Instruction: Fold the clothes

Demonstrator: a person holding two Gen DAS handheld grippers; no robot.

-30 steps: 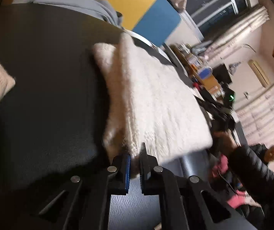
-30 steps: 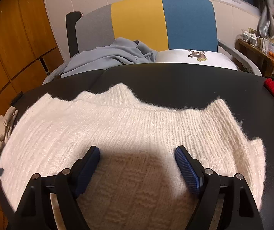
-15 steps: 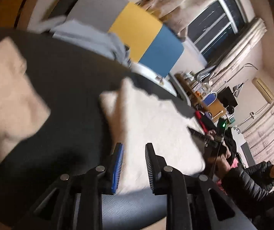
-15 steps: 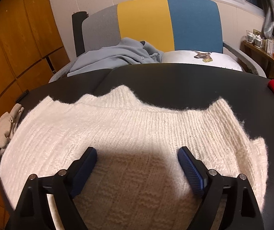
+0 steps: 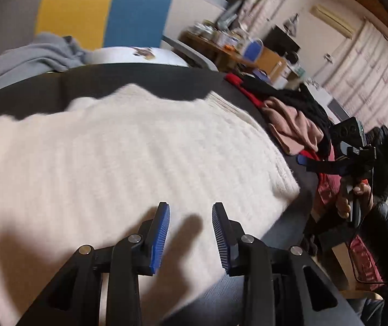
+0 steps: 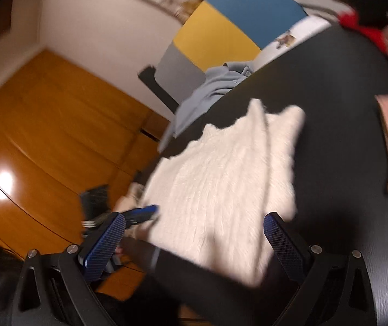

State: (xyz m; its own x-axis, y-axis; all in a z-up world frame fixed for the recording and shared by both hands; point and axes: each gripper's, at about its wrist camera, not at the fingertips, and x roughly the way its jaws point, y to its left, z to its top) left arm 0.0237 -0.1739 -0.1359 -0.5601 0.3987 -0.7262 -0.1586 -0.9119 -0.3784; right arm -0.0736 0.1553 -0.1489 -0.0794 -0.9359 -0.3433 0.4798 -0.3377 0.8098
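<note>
Ahead of the left tongs (image 5: 191,233) lies a fuzzy, ribbed-knit cream sweater (image 5: 128,157) on a matt black worktop (image 5: 145,78); glossy wood panelling (image 6: 58,135) left of the right tongs (image 6: 194,247), with ridged blue pads (image 6: 104,244).

Bare dark table (image 6: 338,114) lies open to the right of the folded white sweater (image 6: 226,179) and along its far edge, where a gripper could pass low. At the table's far right a heap of pink, red and black clothes (image 5: 297,125) blocks the way. Beyond the far edge a grey garment (image 5: 28,57) and a white cushion (image 5: 137,55) crowd the chair (image 5: 104,8). The left gripper (image 5: 191,233), jaws apart, has the sweater's top free ahead. The right gripper (image 6: 194,244) is spread wide over the sweater's near edge.
</note>
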